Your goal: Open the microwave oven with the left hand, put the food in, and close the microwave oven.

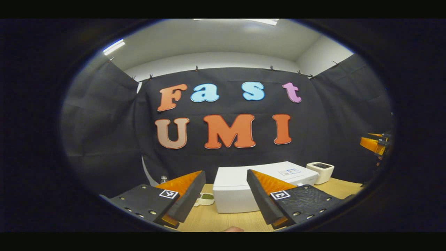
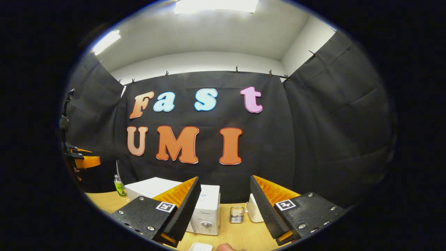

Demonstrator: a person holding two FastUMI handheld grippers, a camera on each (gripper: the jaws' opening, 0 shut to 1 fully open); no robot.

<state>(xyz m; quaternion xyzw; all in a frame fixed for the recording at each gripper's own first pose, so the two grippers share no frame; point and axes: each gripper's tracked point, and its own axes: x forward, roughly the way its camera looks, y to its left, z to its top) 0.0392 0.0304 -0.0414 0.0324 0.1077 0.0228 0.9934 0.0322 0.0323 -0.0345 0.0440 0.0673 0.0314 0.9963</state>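
In the left gripper view we see the left gripper (image 1: 225, 190) raised above the wooden table (image 1: 223, 219), its jaws spread wide with nothing between them, and through the gap between its fingers (image 1: 190, 195) stands the white microwave oven (image 1: 240, 193), well ahead of the tips and untouched; as far as we can tell its door is closed. Just left of the microwave, on the table, lies a small flat package (image 1: 205, 198) with a green patch, which may be the food, though we cannot tell for sure. To the right of the microwave sits a small white appliance (image 1: 320, 171), and at the far right edge we catch the other gripper (image 1: 375, 143) held high, too small for us to judge its jaws there. In the right gripper view the right gripper (image 2: 225, 197) also hangs above the table (image 2: 240, 233), jaws wide apart and holding nothing. Behind its left finger we see the microwave oven (image 2: 205, 212) with its control panel and round dial facing us, a small clear container (image 2: 236, 214) just beside it on the right, then a white appliance (image 2: 254, 212) partly hidden by the right finger. A green-labelled bottle (image 2: 118, 186) stands left of the microwave, and the left gripper (image 2: 83, 158) shows at the far left edge
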